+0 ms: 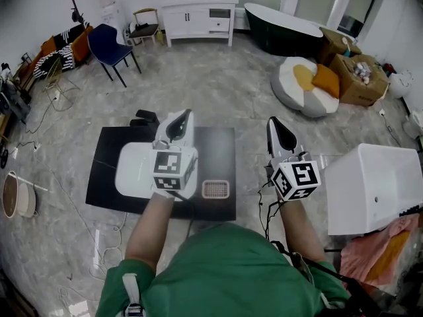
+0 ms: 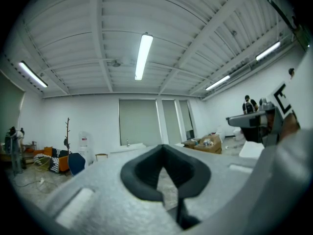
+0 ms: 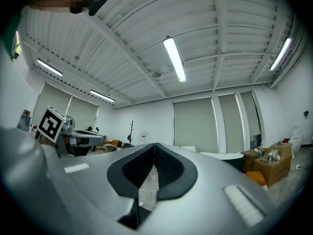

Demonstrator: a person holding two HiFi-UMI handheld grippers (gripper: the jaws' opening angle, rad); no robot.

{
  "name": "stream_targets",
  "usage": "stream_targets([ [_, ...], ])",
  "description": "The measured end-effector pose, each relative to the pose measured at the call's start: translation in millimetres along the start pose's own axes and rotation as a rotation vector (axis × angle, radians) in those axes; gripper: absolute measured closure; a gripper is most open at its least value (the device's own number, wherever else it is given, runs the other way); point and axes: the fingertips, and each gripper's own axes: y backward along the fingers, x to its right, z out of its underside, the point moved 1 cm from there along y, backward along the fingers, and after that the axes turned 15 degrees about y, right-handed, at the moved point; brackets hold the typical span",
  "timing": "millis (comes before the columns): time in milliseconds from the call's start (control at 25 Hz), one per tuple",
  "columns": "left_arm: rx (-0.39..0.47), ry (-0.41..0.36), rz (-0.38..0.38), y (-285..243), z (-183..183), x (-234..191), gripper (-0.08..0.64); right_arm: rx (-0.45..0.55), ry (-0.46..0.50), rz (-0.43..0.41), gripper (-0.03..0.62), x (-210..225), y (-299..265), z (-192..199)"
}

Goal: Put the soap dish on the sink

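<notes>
Head view: the soap dish (image 1: 215,189) is a small rounded rectangle with a pale rim and a fine grid-patterned floor; its material cannot be determined. It lies flat on the matte black rectangular surface (image 1: 218,144), just beside the near right corner of the sink (image 1: 132,170), not on it. The sink is a smooth, glossy white basin with rounded corners. The left gripper (image 1: 180,119) covers its right part, so contact between dish and sink cannot be confirmed. The right gripper (image 1: 277,129) hangs over the marbled grey floor (image 1: 218,84), to the right of the surface. The person's green-clad torso cuts off the near edge of the surface.

Left gripper view: the fingers (image 2: 142,173), grey shells lined with dark textured pads, meet at the tips with nothing between them.

Right gripper view: the fingers (image 3: 171,173) are likewise closed tip to tip and empty.
</notes>
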Motion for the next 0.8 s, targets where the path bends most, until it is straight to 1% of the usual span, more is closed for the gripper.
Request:
stream_targets([
  [360, -0.007, 0.003, -0.003, 1.4, 8.4, -5.2, 0.561, -0.008, -0.009, -0.004, 0.589, -7.6, -3.7, 8.6],
  [640, -0.017, 0.001, -0.006, -3.4, 8.0, -2.6, 0.561, -0.005, -0.016, -0.001, 0.590, -1.5, -5.8, 7.0],
  [800, -0.017, 0.003, -0.009, 2.7, 12.4, -7.0, 0.561, -0.005, -0.018, -0.004, 0.590, -8.8, -4.0, 9.6],
])
